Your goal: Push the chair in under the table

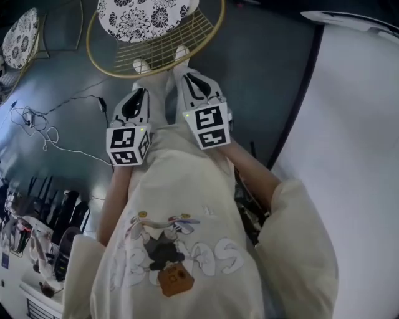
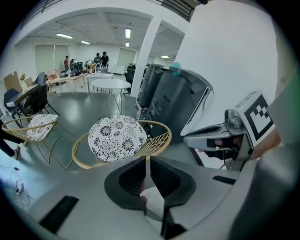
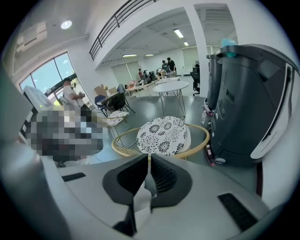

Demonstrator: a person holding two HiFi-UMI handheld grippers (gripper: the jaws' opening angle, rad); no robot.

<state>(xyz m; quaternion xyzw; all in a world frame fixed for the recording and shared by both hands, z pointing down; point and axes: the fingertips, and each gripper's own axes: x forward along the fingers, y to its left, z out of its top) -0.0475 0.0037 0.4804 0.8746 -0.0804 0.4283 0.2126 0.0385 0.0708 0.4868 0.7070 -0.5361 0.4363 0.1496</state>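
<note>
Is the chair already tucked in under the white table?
No: the head view shows the chair standing out on the open grey floor, clear of the white table at the right.

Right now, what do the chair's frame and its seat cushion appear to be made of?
Chair frame: thin rods bent into a hoop with a wire grid, gold and slightly shiny, so probably painted or brass-finished metal. Seat cushion: matte white fabric with a black floral print, likely cloth over padding; the filling cannot be seen.
</note>
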